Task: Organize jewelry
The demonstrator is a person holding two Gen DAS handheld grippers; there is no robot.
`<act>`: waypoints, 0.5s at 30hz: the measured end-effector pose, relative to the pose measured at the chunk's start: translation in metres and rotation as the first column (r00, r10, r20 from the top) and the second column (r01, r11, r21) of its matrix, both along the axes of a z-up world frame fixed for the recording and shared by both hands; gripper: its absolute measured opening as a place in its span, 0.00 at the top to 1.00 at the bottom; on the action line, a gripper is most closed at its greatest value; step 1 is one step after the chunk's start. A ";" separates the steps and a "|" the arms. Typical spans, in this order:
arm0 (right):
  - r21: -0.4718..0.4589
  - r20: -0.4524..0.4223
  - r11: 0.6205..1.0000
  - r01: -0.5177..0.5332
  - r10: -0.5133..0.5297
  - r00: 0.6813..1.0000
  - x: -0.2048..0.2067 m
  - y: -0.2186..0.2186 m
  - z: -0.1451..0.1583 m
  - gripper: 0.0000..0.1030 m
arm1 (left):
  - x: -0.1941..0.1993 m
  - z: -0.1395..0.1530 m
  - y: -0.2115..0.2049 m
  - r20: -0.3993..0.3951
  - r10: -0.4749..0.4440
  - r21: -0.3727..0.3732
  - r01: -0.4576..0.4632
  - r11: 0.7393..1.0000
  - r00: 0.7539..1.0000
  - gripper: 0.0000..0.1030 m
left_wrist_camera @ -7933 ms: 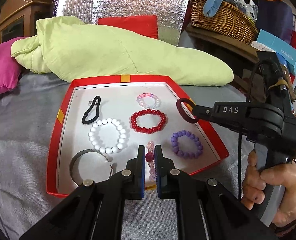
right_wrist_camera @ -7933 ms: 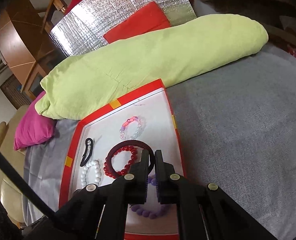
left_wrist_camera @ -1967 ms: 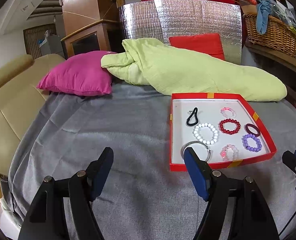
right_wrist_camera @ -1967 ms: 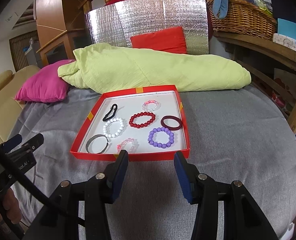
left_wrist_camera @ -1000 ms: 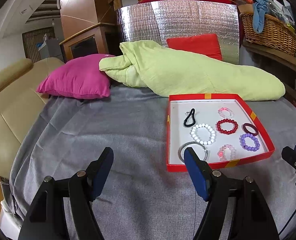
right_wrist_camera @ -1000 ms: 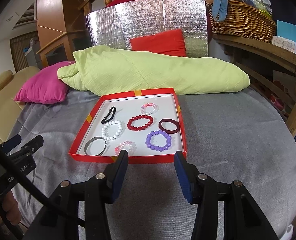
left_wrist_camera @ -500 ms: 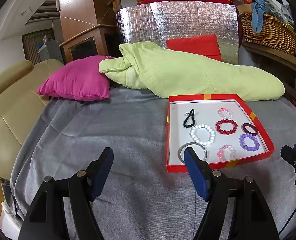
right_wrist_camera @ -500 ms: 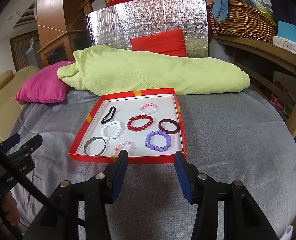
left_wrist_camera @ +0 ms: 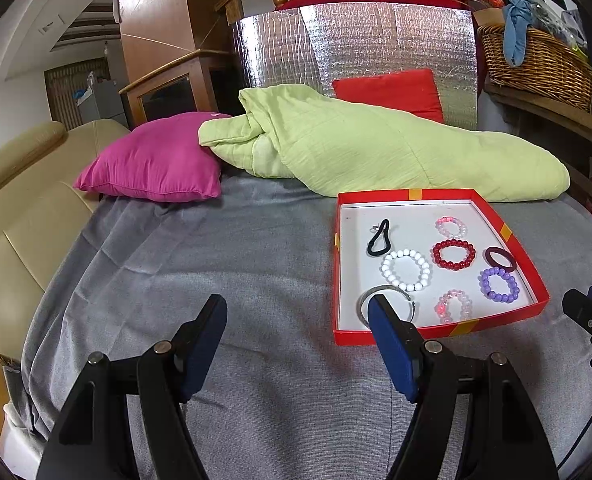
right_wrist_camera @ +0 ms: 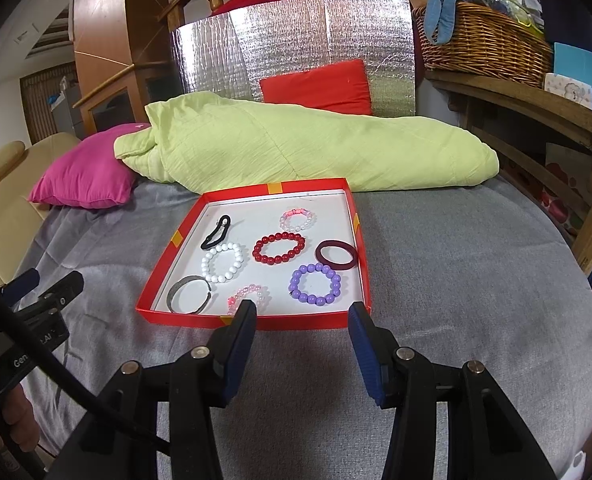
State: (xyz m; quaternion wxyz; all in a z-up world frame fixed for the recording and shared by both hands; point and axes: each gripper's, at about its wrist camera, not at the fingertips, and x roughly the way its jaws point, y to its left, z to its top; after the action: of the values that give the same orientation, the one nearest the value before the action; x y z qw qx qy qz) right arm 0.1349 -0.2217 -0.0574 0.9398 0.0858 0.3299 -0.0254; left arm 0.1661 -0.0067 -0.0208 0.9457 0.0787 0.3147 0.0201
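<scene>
A red tray (left_wrist_camera: pixel 440 194) (right_wrist_camera: pixel 251 322) with a white floor lies on the grey blanket. It holds several pieces: a black clip (right_wrist_camera: pixel 215 232), white bead bracelet (right_wrist_camera: pixel 223 262), red bead bracelet (right_wrist_camera: pixel 279 249), pink-clear bracelet (right_wrist_camera: pixel 296 218), dark maroon bangle (right_wrist_camera: pixel 336 255), purple bead bracelet (right_wrist_camera: pixel 315 284), silver cuff (right_wrist_camera: pixel 187 294) and a pale pink bracelet (right_wrist_camera: pixel 249 294). My left gripper (left_wrist_camera: pixel 298 312) is open and empty, left of and short of the tray. My right gripper (right_wrist_camera: pixel 300 316) is open and empty, just in front of the tray's near edge.
A green quilt (right_wrist_camera: pixel 296 152), a magenta cushion (right_wrist_camera: pixel 83 178) and a red cushion (right_wrist_camera: pixel 316 84) lie behind the tray. A silver foil panel (right_wrist_camera: pixel 296 40) stands at the back. A wicker basket (right_wrist_camera: pixel 484 44) sits on a wooden shelf at right. A beige sofa arm (left_wrist_camera: pixel 15 200) is left.
Both grippers have stayed open and empty and drifted only slightly over the last second. Nearly eight seconds ago both were shut over the tray, on a pink bracelet and the maroon bangle.
</scene>
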 end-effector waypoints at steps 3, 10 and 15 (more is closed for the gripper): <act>-0.003 0.001 1.000 -0.001 0.001 1.000 0.001 0.000 0.001 0.50 | 0.000 0.000 0.000 0.001 -0.001 -0.001 0.001 1.000 1.000 0.28; -0.005 0.001 1.000 -0.005 0.005 1.000 0.001 0.002 0.001 0.50 | 0.000 0.001 0.002 0.004 0.003 0.002 -0.003 1.000 1.000 0.28; -0.010 0.004 1.000 -0.011 0.011 1.000 0.002 0.007 0.000 0.50 | -0.001 0.002 0.002 0.009 0.004 0.001 -0.004 1.000 1.000 0.28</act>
State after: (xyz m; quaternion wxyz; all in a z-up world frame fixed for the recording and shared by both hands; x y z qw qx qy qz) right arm 0.1365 -0.2149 -0.0576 0.9409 0.0795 0.3285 -0.0219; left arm 0.1651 -0.0044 -0.0191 0.9471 0.0786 0.3103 0.0225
